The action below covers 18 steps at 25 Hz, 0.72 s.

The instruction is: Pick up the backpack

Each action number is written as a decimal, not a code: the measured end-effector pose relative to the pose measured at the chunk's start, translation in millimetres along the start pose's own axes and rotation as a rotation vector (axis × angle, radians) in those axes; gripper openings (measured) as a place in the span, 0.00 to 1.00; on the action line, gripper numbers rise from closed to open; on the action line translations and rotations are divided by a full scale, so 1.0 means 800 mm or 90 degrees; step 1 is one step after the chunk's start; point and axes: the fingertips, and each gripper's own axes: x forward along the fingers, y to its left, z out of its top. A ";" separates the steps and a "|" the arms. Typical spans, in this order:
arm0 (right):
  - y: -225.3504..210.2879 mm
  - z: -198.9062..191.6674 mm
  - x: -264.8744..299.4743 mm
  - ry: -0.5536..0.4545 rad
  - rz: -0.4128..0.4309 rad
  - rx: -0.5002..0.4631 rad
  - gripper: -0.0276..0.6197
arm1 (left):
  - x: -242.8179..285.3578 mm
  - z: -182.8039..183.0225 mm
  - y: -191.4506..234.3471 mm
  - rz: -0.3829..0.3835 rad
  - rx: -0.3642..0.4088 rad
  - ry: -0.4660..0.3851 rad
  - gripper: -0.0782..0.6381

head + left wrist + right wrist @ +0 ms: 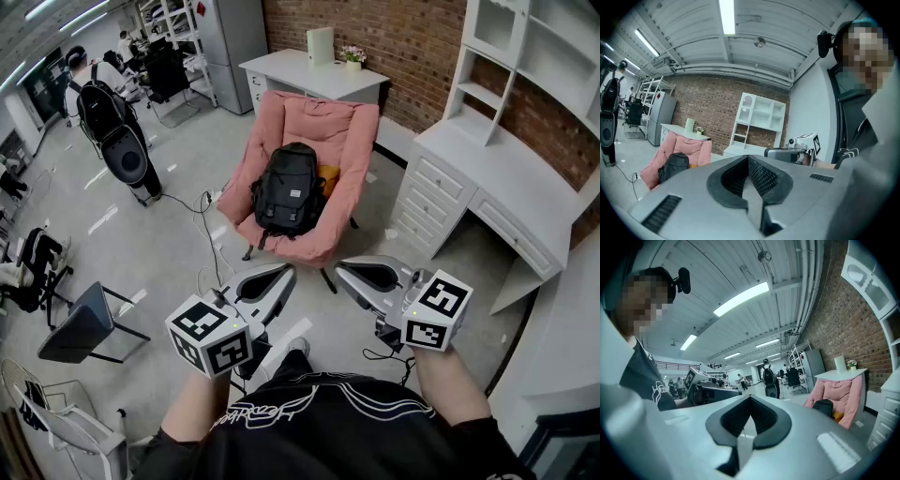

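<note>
**While the left tongs (281, 277) and right tongs (349, 272) hang shut, the backpack (290, 187) sits on the pink armchair (328, 122)**

Where the person's two hands reach forward at the bottom of the head view, each holds one pair of tongs by its marker cube, and the two tips point toward each other with a gap between them. The left gripper view shows the left tongs (752, 180) with their ribbed pads pressed together and nothing between them. The right gripper view shows the same for the right tongs (746, 427): closed and empty.

Just beyond the tips lies bare grey floor (187, 253), with dark cables (202, 202) trailing across it on the left. Past that stands the pink armchair. The black backpack rests on its seat, upright and leaning on the back cushion, well apart from both tongs. An orange-yellow item (328, 176) shows just beside it.

To the right a white bench (506, 187) with drawers runs along the brick wall (394, 47), under a white shelf unit (525, 56). Behind the armchair a second white bench (281, 67) carries a small potted plant (353, 56). Far off at upper left, a person (94, 94) stands with a dark backpack on.
</note>
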 end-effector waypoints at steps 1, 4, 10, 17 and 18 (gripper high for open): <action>-0.001 0.000 -0.001 -0.002 -0.001 0.001 0.05 | 0.001 0.000 -0.001 -0.001 0.000 0.000 0.11; -0.005 -0.002 -0.004 -0.003 -0.008 0.007 0.05 | 0.005 0.000 -0.003 -0.004 0.000 0.000 0.11; -0.026 -0.017 -0.006 0.004 -0.038 0.033 0.05 | 0.025 -0.010 0.002 -0.010 -0.002 0.011 0.11; -0.057 -0.034 0.005 0.011 -0.059 0.057 0.05 | 0.044 -0.026 0.030 -0.013 -0.016 0.030 0.11; -0.063 -0.038 0.008 0.016 -0.064 0.056 0.05 | 0.047 -0.027 0.036 -0.012 -0.019 0.031 0.11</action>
